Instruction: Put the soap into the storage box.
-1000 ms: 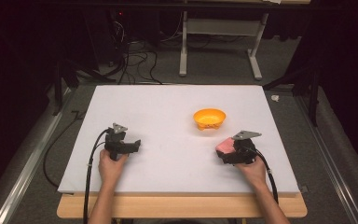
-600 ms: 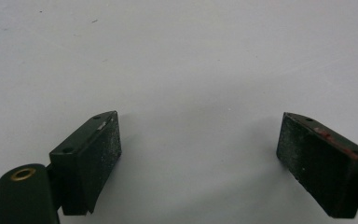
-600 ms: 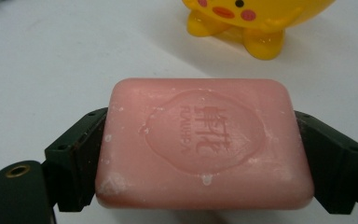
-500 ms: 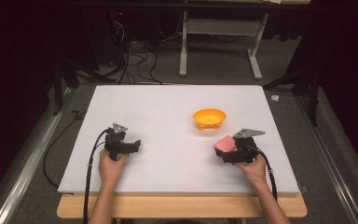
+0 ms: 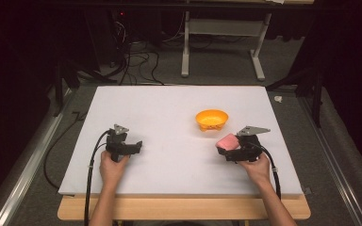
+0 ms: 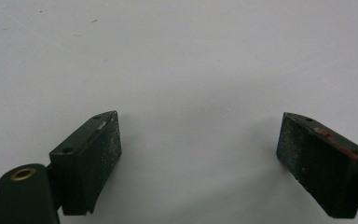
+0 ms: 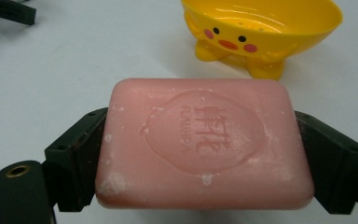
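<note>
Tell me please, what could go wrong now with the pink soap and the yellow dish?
1. The right gripper pinches the soap only by its two short ends, so the smooth bar might slip or twist out.
2. The dish stands on small feet and looks light; a bump from the soap could push or tip it.
3. The left gripper is open and apart, so it cannot steady the dish quickly.

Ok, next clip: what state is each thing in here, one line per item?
Pink rectangular soap bar: clamped flat between the right tool's jaws, stamped face up.
Right tool: shut on the soap, just short of the dish.
Yellow duck-faced plastic soap dish: upright on the table, empty.
Left tool: jaws wide open, holding nothing.
White table: bare around the dish.
</note>
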